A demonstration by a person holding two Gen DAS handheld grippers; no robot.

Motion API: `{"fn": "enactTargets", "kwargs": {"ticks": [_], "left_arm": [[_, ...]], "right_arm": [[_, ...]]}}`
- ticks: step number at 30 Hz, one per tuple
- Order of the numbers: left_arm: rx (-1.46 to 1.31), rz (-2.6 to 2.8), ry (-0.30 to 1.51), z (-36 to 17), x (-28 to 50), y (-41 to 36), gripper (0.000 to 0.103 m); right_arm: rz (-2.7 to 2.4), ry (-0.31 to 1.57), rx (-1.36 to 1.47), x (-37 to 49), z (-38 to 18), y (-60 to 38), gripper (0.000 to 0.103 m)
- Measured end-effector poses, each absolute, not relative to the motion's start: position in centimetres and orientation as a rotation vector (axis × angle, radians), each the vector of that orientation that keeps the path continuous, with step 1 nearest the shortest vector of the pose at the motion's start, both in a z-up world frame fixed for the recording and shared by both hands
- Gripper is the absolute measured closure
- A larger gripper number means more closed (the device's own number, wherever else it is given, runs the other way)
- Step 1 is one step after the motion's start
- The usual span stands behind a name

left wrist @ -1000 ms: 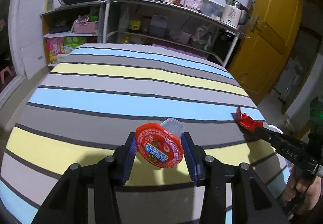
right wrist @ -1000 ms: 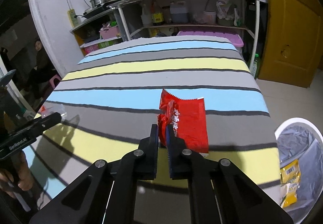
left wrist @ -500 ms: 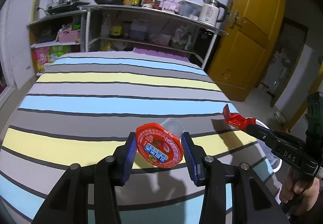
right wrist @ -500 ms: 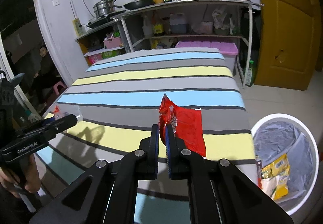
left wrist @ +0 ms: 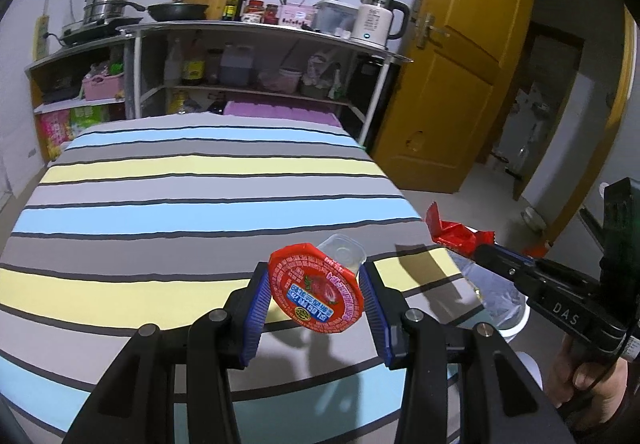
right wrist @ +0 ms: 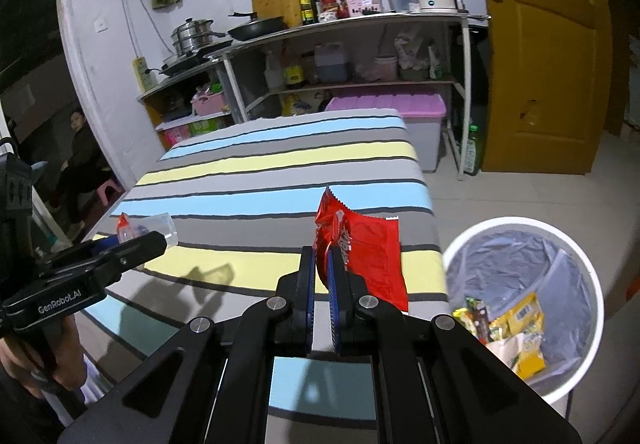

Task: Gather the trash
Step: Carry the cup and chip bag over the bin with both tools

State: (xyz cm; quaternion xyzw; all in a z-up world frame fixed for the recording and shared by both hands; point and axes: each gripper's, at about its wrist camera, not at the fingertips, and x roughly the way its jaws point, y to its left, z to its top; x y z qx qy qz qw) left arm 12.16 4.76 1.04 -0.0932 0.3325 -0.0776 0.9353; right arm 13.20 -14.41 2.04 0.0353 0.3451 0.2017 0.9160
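Now both grippers are carrying trash: the left gripper point(left wrist: 316, 298) is clamping a clear plastic cup with a red foil lid point(left wrist: 316, 290), mid-frame, over the striped tablecloth point(left wrist: 200, 212); the right gripper point(right wrist: 320, 280) is pinching a red snack wrapper point(right wrist: 360, 248), needing release over the white lined bin point(right wrist: 520, 284), lower right.

We see a clear plastic cup point(left wrist: 342, 252) with a glossy red foil lid point(left wrist: 316, 294), and a shiny, crinkled red wrapper point(right wrist: 366, 248). The striped cloth point(left wrist: 180, 204) looks matt and smooth. The white bin point(right wrist: 588, 284) is plastic, lined with a thin glossy bag point(right wrist: 500, 264). The door point(right wrist: 548, 52) is painted wood.
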Motion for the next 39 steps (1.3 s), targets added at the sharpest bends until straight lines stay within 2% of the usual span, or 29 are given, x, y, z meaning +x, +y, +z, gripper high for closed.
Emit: {"fn": "enactTargets", "kwargs": {"ticks": [21, 39], "left_arm": [[-0.095, -0.317, 0.679, 2.3, 14.4, -5.4, 0.058], [-0.048, -0.441, 0.718, 0.7, 16.5, -12.8, 0.058]], "right_arm": [[0.276, 0.682, 0.148, 11.7, 2.3, -22.6, 0.097], [0.187, 0.704, 0.228, 11.5, 0.6, -28.1, 0.097]]}}
